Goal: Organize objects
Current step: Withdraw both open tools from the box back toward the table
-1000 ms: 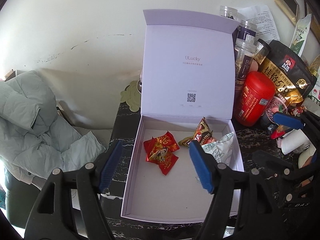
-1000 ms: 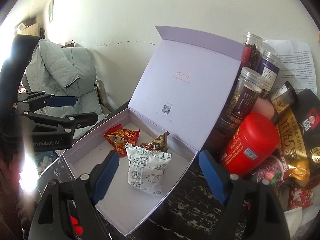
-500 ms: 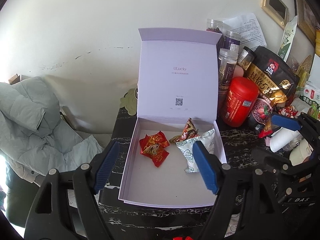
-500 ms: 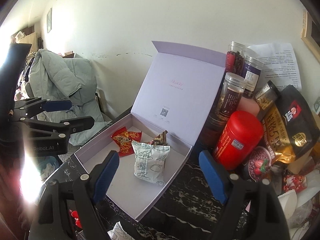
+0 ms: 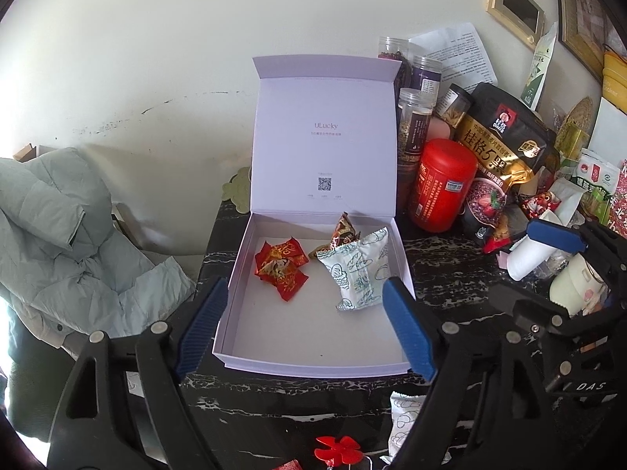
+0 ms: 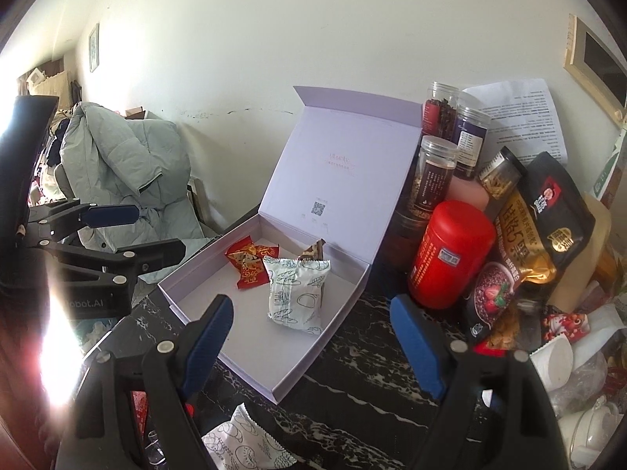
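Observation:
An open lilac box (image 5: 235,313) (image 6: 313,356) stands on the dark marble table with its lid upright. Inside lie a white printed packet (image 5: 358,270) (image 6: 296,293), several red sweets (image 5: 280,264) (image 6: 250,262) and a brown sweet (image 5: 341,233) (image 6: 313,252). My left gripper (image 5: 305,293) hovers before the box's near edge; its jaws are opening and nothing is between them. My right gripper (image 6: 311,309) hangs open and empty over the box's right corner. A second white packet (image 5: 403,419) (image 6: 243,442) lies on the table in front of the box.
Right of the box crowd a red canister (image 5: 443,184), clear jars (image 5: 415,125), a black-and-gold oats bag (image 5: 505,137) and a white cup (image 5: 525,258). A grey-green jacket (image 5: 58,235) lies off the table's left edge. A red wrapper (image 5: 337,446) sits near me.
Both grippers have drawn back and up from the box, which now looks smaller. The left jaws have widened. The second white packet and the red wrapper have come into view below.

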Available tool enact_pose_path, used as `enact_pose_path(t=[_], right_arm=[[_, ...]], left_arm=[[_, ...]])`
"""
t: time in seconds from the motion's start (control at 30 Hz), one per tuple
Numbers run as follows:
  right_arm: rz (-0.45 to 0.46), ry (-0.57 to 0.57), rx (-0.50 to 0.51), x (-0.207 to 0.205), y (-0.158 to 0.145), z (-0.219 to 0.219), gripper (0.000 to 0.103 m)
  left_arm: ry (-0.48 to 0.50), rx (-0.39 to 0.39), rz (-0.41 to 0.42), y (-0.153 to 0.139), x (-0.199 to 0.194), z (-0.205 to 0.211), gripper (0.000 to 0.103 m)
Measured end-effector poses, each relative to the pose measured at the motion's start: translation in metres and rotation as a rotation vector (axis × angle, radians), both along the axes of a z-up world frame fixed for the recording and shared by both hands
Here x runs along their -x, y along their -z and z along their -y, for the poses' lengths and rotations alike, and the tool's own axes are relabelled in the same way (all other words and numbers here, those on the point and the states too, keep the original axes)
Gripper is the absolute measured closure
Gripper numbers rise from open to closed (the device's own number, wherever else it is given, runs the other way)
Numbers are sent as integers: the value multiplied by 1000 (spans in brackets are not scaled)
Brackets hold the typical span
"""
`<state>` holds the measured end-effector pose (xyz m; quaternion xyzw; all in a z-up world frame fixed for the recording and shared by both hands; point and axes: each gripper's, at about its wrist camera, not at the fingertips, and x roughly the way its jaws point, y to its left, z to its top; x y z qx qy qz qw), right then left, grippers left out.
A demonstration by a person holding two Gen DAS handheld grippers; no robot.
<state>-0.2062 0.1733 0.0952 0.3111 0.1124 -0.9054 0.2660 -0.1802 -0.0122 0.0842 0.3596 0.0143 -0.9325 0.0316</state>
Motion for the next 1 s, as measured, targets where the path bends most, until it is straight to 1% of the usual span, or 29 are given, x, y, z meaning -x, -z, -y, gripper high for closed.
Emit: enact_pose_path(t=[0.27,0.7,1.0], right_arm=[[9,13,2,-23,7,-12,20],[49,11,-3,-53,31,-23,19],[70,19,0,-70,44,-27,19]], left_arm=[[9,-10,10,8,-19,-11,20],[35,-19,33,26,-50,-26,18],[26,-6,45,35,-68,-30,18]])
